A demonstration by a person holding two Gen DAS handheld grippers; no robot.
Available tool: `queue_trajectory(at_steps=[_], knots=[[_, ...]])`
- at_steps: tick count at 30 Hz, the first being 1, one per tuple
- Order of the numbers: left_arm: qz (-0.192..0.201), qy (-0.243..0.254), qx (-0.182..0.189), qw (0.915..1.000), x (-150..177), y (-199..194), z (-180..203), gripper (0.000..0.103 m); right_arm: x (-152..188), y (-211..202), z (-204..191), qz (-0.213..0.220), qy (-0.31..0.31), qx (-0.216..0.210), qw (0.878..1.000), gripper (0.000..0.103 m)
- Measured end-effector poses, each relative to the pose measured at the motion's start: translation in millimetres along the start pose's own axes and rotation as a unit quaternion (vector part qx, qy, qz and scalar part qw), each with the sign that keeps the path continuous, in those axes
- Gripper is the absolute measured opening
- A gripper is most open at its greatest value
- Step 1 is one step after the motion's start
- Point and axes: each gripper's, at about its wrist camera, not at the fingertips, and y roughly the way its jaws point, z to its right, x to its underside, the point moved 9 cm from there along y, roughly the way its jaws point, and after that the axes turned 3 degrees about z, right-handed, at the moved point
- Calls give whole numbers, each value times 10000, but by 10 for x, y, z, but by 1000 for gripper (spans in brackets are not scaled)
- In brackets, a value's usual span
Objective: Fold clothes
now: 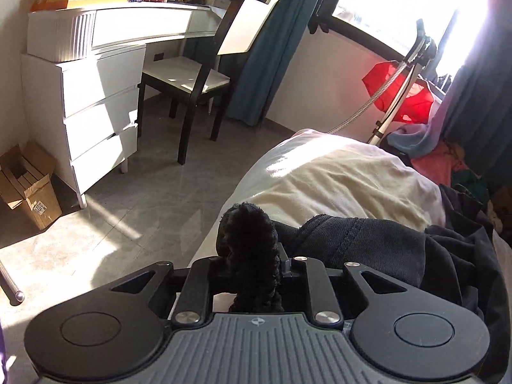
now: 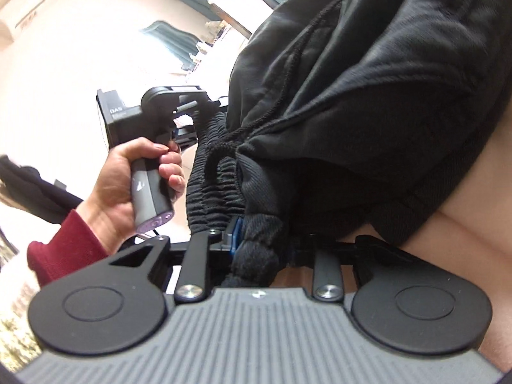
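Black trousers (image 1: pixel 361 240) with a ribbed elastic waistband (image 1: pixel 248 249) are held up between the two tools, most of the cloth bunched over the edge of the bed (image 1: pixel 336 176). In the left wrist view the left tool (image 1: pixel 249 265) has a thick roll of that waistband wedged between its fingers; the fabric fills the gap and the pads clamp on it, so the tool is gripping the waistband. Beyond it the garment spreads to the right in dark folds across the cream bedcover, which is lit by strong sun from the window (image 1: pixel 400 6). In the right wrist view the right tool (image 2: pixel 256 256) likewise has a bunched piece of black waistband between its fingers, pressed against a blue pad (image 2: pixel 236 235) on the left finger — it too is closed on the cloth. Above it the trousers (image 2: pixel 368 80) hang in a big crumpled mass that fills the upper right of that view, with the gathered elastic waistband (image 2: pixel 211 176) running from one tool up to the other. The left tool (image 2: pixel 204 108) shows there from the side, its handle held in the person's left hand (image 2: pixel 134 179), a dark red sleeve (image 2: pixel 64 243) at the wrist. Around the bed stand a white dressing table (image 1: pixel 96 64) crowded with bottles, a black-and-white chair (image 1: pixel 204 73), a cardboard box (image 1: pixel 28 185) on the grey tiled floor, teal curtains (image 1: pixel 265 48), a garment steamer pole (image 1: pixel 403 86) and something red (image 1: pixel 400 92) by the window.
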Motion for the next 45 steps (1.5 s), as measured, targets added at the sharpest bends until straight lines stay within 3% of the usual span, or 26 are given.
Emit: queue_trajectory(at_steps=[1, 2, 3, 4, 5, 10, 18, 23, 26, 30, 33, 36, 40, 45], knots=[[28, 3, 4, 10000, 2, -74, 12, 32, -43, -1, -6, 3, -75, 31, 10000, 39], [59, 7, -4, 10000, 5, -151, 23, 47, -38, -33, -32, 1, -152, 35, 9999, 41], [78, 42, -95, 9999, 23, -243, 36, 57, -32, -64, -59, 0, -230, 39, 9997, 55], [95, 85, -207, 9997, 44, -339, 50, 77, -28, -95, -88, -9, -300, 32, 9995, 75], [84, 149, -247, 9995, 98, -435, 102, 88, -25, -126, -121, -30, -358, 4, 9994, 82], [-9, 498, -354, 9981, 408, -914, 413, 97, 73, -473, -171, -102, -730, 201, 9971, 85], [739, 1380, 196, 9875, 915, -1907, 1577, 99, -235, -1619, -257, 785, -1520, 864, 9815, 85], [1045, 1581, 858, 9781, 1351, -2471, 2475, 101, -520, -2323, -421, 1524, -2471, 1379, 9469, 84], [1216, 1778, 1136, 9699, 1526, -2753, 2969, 101, -709, -2825, -316, 1810, -2791, 1756, 9265, 84], [1462, 1942, 1375, 9602, 1668, -3033, 3509, 101, -967, -3352, -137, 2107, -2716, 1971, 9181, 84], [1670, 2071, 1341, 9546, 1828, -3107, 3778, 102, -1057, -3693, 73, 2388, -2710, 2193, 9063, 84], [1632, 1994, 1350, 9568, 2030, -3053, 3916, 102, -1033, -3886, 354, 2527, -2610, 2247, 9042, 84], [1440, 1817, 1442, 9620, 2206, -2893, 3944, 102, -925, -3913, 762, 2176, -2461, 2465, 9118, 84], [1283, 1797, 1381, 9655, 2319, -2654, 3924, 102, -985, -3978, 789, 2304, -2277, 2482, 9129, 84]])
